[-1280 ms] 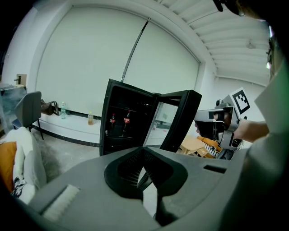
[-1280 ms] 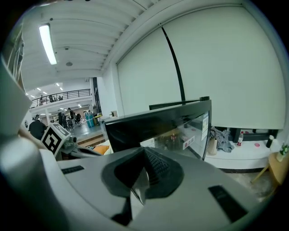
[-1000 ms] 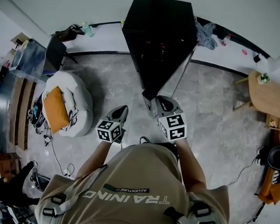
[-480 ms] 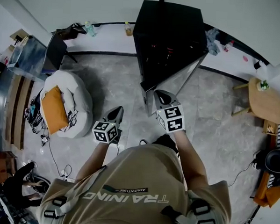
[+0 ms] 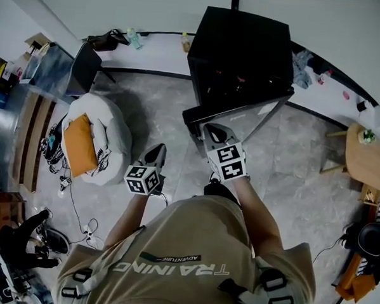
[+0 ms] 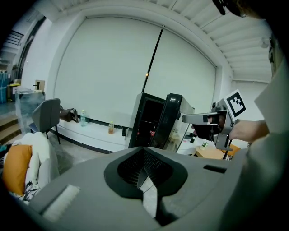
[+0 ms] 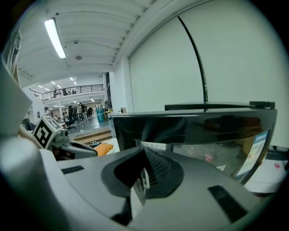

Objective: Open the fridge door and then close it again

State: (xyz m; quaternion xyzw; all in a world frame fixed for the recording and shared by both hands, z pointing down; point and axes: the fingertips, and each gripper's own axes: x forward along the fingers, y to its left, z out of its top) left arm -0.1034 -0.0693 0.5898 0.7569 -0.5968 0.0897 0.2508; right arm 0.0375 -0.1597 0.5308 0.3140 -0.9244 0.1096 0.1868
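The right gripper (image 5: 208, 127) has its jaws pressed together with nothing between them. Its tip sits at the free end of the door (image 5: 243, 108), on the outer face; whether it actually touches cannot be told. In the right gripper view the door's dark top rail and glass fill the space just ahead. The left gripper (image 5: 158, 151) is likewise pressed together and empty, held low and apart from the fridge (image 5: 240, 49), doing no work. The left gripper view shows the door standing at an angle off the cabinet with the dark interior visible, so the opening is evidently made. What is left, as I judge it, is bringing the door flush against the cabinet. The door's free edge is on the person's left and the hinge is on the right, so the sweep runs over bare floor (image 5: 285, 159). The beanbag (image 5: 98, 137) lies well left of that arc and the round surface (image 5: 368, 154) well right. The person's own body is the nearest thing in the way.
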